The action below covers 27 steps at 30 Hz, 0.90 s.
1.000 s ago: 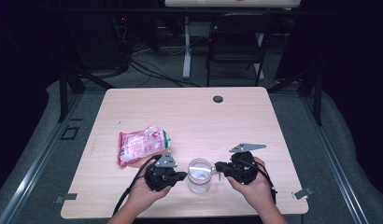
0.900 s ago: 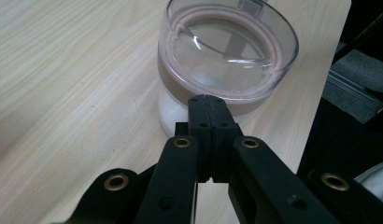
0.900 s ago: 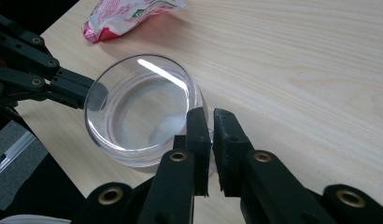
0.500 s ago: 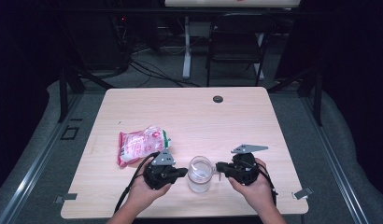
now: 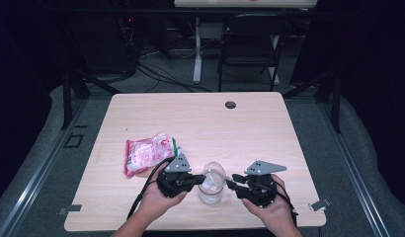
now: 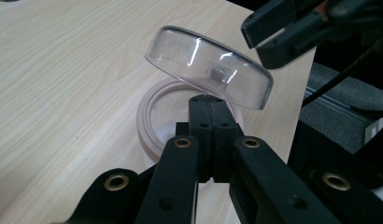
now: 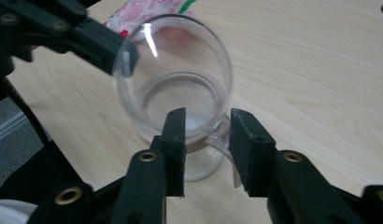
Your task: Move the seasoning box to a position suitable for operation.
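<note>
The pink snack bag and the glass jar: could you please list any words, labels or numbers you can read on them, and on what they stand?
Pink snack bag: it bears red print and a green edge, but the print is too small and blurred to read.
Glass jar: no label or text visible.
Clear lid: no text visible.
So nothing here can be quoted.

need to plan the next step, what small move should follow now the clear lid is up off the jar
Probably carry the clear plastic lid aside: the left gripper holds it tilted above the open glass jar, and the right gripper has just been opening beside the jar's handle.
</note>
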Tool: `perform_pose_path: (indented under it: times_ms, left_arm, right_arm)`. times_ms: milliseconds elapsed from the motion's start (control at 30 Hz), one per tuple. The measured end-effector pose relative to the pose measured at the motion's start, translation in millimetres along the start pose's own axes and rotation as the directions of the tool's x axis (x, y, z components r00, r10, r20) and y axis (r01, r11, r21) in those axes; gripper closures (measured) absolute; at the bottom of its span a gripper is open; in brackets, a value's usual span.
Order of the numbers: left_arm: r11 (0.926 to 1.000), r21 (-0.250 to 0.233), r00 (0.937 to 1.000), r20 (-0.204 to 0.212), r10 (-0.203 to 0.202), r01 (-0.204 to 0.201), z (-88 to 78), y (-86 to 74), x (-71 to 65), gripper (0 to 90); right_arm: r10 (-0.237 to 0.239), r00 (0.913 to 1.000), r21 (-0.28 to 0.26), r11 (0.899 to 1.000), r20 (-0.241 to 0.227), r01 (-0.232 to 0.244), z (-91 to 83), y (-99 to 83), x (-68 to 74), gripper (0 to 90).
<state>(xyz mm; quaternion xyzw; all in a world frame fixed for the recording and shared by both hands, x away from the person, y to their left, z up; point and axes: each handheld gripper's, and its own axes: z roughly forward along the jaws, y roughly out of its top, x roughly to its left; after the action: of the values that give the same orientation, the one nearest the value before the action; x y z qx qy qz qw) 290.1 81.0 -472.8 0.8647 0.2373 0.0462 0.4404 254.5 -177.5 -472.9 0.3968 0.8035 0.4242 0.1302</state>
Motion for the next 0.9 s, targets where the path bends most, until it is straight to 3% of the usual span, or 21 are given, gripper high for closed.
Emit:
perform_pose_path:
  times_ms: [200, 300, 467, 533, 633, 733, 900]
  left_arm:
    - [0.9999, -0.014, 1.0000, -0.003, 0.004, -0.004, 1.5, 7.1, -3.7, 89.0]
    - [0.9998, -0.016, 1.0000, -0.001, 0.008, -0.008, 3.4, 9.4, -4.6, 86.1]
    - [0.9996, -0.027, 0.9999, -0.012, 0.007, -0.007, 3.4, 11.9, -5.5, 77.2]
    - [0.9992, -0.040, 1.0000, -0.006, 0.006, -0.006, 3.7, 12.0, -4.9, 71.9]
    - [0.9989, -0.047, 0.9999, -0.014, 0.005, -0.006, 4.1, 12.0, -4.7, 66.4]
    - [0.9982, -0.060, 0.9999, -0.017, -0.001, 0.000, 4.9, 11.4, -4.3, 62.3]
    - [0.9988, -0.048, 0.9994, -0.033, -0.001, -0.001, 7.0, 9.1, -1.5, 58.6]
  right_arm:
    - [-0.077, 0.9969, -0.043, 0.996, -0.017, 0.076, -8.2, 2.4, 19.0, 48.9]
    - [-0.132, 0.9913, -0.050, 0.990, -0.002, 0.132, -4.5, 2.1, 24.9, 42.6]
    - [-0.162, 0.9865, -0.025, 0.986, 0.021, 0.163, 9.9, -1.1, 30.6, 41.6]
    - [-0.182, 0.9804, -0.020, 0.983, 0.075, 0.184, 15.1, -2.7, 32.4, 41.9]
    - [-0.173, 0.9796, -0.022, 0.984, 0.103, 0.176, 17.1, -3.5, 30.9, 44.9]
    - [-0.144, 0.9854, -0.037, 0.988, 0.090, 0.148, 16.6, -4.1, 28.3, 45.4]
    - [-0.138, 0.9867, -0.043, 0.989, 0.086, 0.142, 16.4, -4.6, 27.5, 45.6]
